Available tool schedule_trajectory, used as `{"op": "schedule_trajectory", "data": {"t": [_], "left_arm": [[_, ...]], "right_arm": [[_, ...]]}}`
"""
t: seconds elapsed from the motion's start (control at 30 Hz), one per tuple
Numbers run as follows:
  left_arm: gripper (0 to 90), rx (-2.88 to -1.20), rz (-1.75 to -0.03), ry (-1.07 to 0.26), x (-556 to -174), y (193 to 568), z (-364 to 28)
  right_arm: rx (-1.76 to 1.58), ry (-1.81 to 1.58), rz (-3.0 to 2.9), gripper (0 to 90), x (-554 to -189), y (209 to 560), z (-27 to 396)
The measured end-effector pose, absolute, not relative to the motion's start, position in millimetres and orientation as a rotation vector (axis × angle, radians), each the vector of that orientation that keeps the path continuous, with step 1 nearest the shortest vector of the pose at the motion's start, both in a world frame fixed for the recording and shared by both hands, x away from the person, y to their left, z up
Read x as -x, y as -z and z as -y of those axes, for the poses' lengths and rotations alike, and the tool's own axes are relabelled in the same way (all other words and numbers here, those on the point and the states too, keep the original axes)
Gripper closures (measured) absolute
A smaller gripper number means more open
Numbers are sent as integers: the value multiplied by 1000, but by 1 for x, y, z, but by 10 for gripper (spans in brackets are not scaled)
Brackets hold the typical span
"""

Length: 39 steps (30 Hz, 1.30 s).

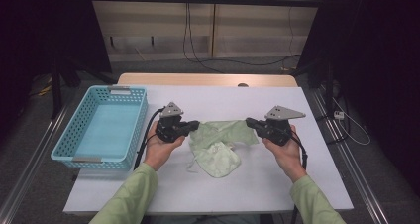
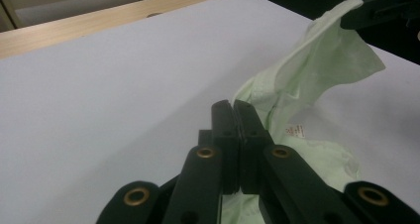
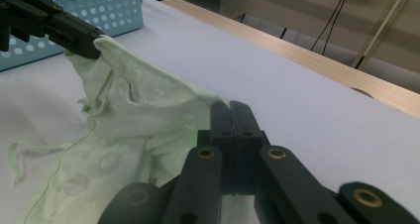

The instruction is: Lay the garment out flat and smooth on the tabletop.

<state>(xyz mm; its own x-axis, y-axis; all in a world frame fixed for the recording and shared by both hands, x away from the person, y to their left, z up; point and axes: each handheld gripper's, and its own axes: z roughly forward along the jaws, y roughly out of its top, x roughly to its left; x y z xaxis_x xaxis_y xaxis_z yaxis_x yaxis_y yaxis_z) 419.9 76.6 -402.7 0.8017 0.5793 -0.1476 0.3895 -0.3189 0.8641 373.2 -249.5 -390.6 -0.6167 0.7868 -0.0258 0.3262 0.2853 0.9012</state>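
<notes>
Both claws are clamped on one pale green garment (image 1: 216, 143): left gripper (image 1: 194, 126) pinches its left edge, right gripper (image 1: 250, 122) its right edge, jaws pressed together w/ cloth between. White table (image 1: 297, 174) spreads wide under everything. Blue perforated basket (image 1: 67, 140) sits at table's left side, well apart from cloth. Garment hangs between grippers, lower part bunched on tabletop. Small white label (image 2: 295, 131) shows on fabric.
</notes>
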Motion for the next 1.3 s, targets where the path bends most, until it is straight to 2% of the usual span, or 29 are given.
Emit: {"op": "schedule_trajectory", "data": {"t": [0.43,0.67,0.73,0.83,1.3], "left_arm": [[896,-1953,-704,-222,-429,397,-58],[895,-1937,-770,-235,-440,400,-66],[895,-1927,-808,-183,-443,401,-69],[895,-1958,-797,-243,-444,402,-69],[894,-1932,-911,-244,-464,416,-75]], "right_arm": [[-997,-1263,-2048,900,-371,376,265],[-1013,-1254,-2068,900,-393,387,258],[-1023,-1250,-2073,900,-401,390,255],[-1030,-1234,-2083,900,-413,393,253],[-1071,-1181,-2116,892,-455,413,238]]}}
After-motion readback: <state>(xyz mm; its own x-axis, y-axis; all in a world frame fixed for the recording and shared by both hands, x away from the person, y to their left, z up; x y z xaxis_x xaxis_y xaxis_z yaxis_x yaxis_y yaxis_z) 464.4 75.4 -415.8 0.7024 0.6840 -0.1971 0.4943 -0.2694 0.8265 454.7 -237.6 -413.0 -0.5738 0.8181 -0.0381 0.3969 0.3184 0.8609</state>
